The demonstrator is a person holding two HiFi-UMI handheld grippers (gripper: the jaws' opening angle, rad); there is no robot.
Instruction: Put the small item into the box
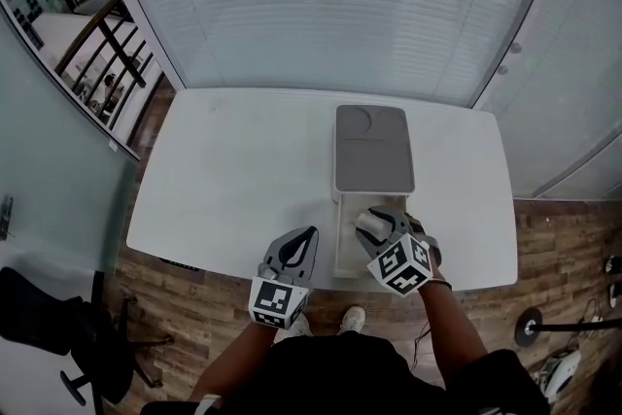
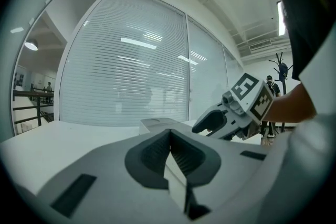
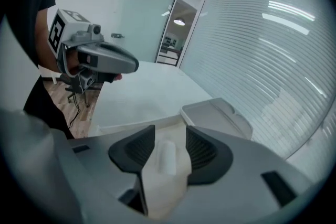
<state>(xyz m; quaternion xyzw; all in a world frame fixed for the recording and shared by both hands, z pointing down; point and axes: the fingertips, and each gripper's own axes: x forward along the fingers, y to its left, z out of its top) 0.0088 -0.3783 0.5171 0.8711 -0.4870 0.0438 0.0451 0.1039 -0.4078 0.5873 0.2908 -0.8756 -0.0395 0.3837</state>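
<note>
An open white box (image 1: 341, 243) sits at the table's near edge, with its grey lid (image 1: 374, 151) folded back flat behind it. My right gripper (image 1: 375, 221) hangs over the box, pointing down into it. In the right gripper view a small white item (image 3: 167, 157) lies on the box's pale floor (image 3: 164, 189) between the jaws, and neither pad touches it, so the right gripper (image 3: 170, 147) is open. My left gripper (image 1: 305, 238) hovers just left of the box with its jaws together and nothing in them. The left gripper (image 2: 169, 140) looks level across the table.
The white table (image 1: 233, 160) stretches left and far of the box. Behind it runs a glass wall with blinds (image 1: 330, 5). Wooden floor (image 1: 554, 238) and an office chair (image 1: 58, 326) lie beyond the table's edges.
</note>
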